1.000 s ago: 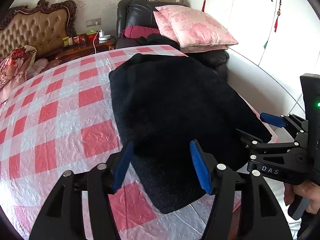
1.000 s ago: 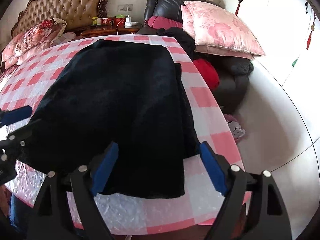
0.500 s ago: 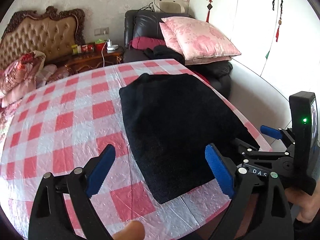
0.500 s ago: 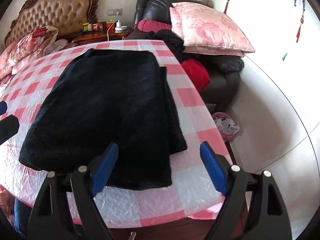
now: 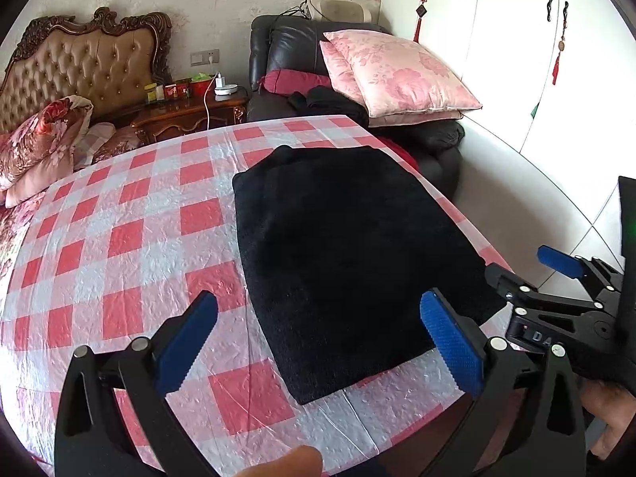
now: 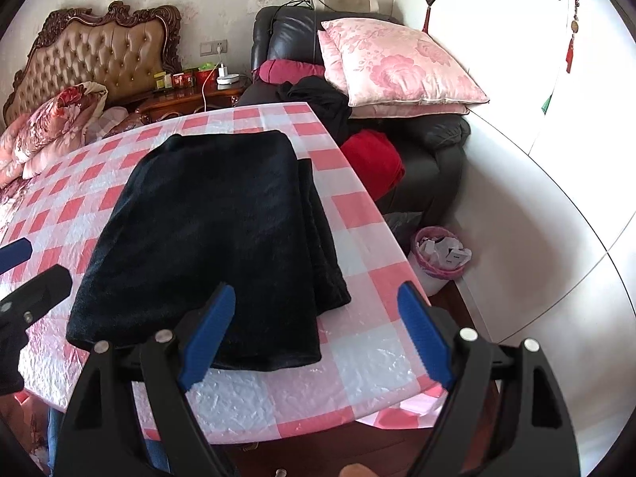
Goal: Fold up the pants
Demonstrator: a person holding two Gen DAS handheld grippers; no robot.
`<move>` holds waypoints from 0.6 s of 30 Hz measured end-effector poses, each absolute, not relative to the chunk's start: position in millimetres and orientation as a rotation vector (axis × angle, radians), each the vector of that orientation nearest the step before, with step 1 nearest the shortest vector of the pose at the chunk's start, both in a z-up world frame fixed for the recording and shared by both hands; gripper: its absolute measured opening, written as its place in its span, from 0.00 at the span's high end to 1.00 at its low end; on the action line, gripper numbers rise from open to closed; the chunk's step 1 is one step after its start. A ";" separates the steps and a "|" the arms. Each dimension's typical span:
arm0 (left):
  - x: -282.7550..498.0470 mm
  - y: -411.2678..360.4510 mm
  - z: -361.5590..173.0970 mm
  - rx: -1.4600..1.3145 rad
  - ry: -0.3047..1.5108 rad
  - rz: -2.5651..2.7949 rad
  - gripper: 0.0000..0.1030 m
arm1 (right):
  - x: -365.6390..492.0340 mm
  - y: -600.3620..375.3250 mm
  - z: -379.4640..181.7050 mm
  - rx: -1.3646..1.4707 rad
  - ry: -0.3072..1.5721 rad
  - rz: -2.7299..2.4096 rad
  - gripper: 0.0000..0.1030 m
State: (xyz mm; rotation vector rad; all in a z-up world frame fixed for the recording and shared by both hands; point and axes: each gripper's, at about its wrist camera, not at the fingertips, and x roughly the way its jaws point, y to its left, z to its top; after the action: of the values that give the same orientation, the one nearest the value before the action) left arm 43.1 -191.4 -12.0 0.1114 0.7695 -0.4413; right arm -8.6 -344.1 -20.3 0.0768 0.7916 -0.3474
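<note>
Black pants lie folded into a flat rectangle on the round table with the red-and-white checked cloth. In the right wrist view the pants show a second layer sticking out along their right side. My left gripper is open and empty, held back above the table's near edge, in front of the pants. My right gripper is open and empty, above the near right corner of the pants. The right gripper also shows at the right of the left wrist view.
A dark leather armchair with pink pillows and dark clothes stands behind the table. A bed with a tufted headboard and a nightstand are at the back left. A pink waste bin stands on the floor right of the table.
Both grippers have pulled back and up from the pants. The left gripper's jaws have opened wider. The pants lie still on the table.
</note>
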 end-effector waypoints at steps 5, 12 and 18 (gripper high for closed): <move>44.5 -197.2 -11.7 0.128 0.772 -0.439 0.04 | -10.4 -344.7 -16.4 0.079 0.786 -0.349 0.18; 48.4 -202.0 -10.7 0.138 0.774 -0.435 0.04 | -10.8 -345.8 -10.6 0.090 0.778 -0.342 0.18; 53.6 -204.0 -8.7 0.137 0.773 -0.439 0.04 | -8.4 -346.5 -8.8 0.094 0.777 -0.340 0.17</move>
State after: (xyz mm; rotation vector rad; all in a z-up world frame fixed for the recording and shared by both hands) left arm 53.6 -204.0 -8.7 0.1366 0.7730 -0.4386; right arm -8.4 -346.5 -8.8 0.0939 0.7768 -0.3399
